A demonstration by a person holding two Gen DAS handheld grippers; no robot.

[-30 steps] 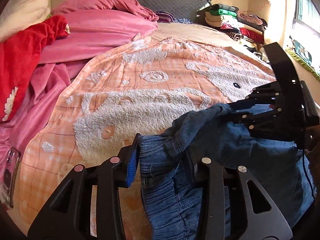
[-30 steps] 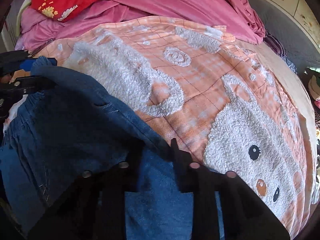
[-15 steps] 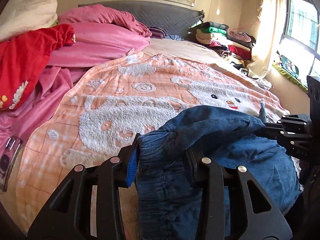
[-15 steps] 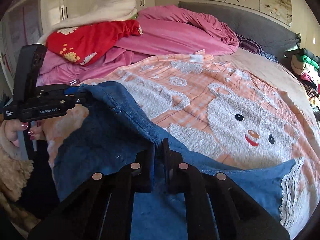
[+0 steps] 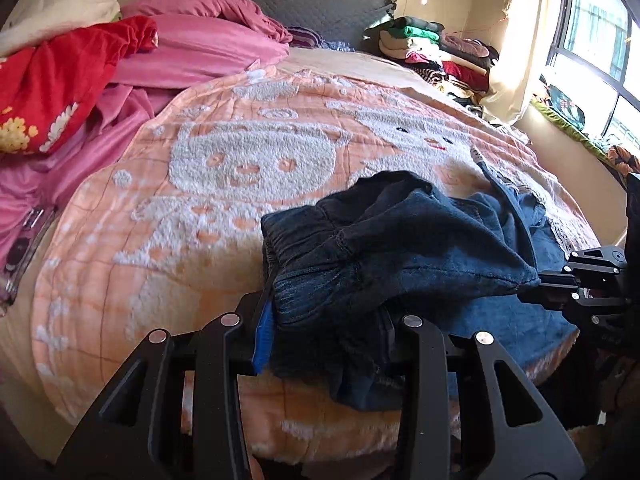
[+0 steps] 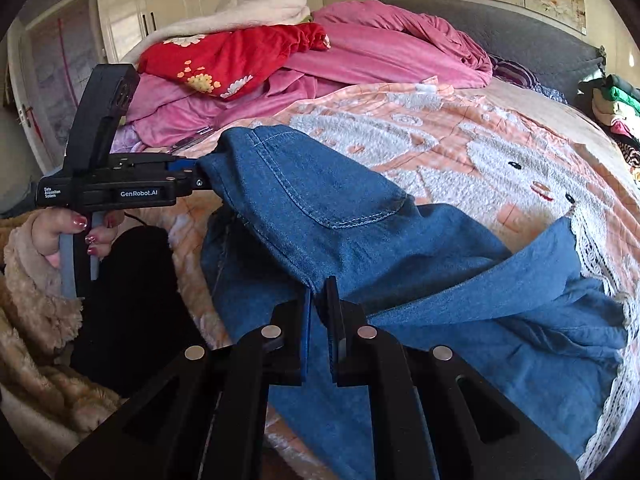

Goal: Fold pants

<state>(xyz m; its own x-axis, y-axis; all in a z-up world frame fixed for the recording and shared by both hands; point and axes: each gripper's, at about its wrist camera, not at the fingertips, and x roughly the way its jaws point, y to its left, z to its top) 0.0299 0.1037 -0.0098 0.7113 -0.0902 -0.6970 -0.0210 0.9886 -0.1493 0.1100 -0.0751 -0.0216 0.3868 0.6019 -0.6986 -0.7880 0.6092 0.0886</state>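
Above the near edge of the bed (image 5: 100,280), the blue denim pants (image 6: 320,216) hang stretched between the 2 grippers, the waistband end lifted clear of the peach blanket with white teddy-bear figures (image 5: 248,168). The left gripper (image 5: 326,320) has its jaws pinching the bunched elastic waistband, the denim filling the gap between the blue-padded finger and the black one. The right gripper (image 6: 319,320) has its jaws pressed nearly together on a fold of the same fabric at the other side of the waist. In the right wrist view the left gripper (image 6: 192,178) appears from the side, a hand with red-painted nails (image 6: 64,236) wrapped around its handle. The legs of the pants trail down onto the blanket, and a white lace trim (image 6: 592,248) runs along the fabric lying there. At the head of the bed, pink bedding (image 5: 200,52), a red floral blanket (image 5: 52,80) and a white throw (image 6: 256,4) are heaped together. A stack of folded clothes (image 5: 420,40) sits at the far corner beside the grey headboard (image 5: 312,4), near the window (image 5: 592,36).
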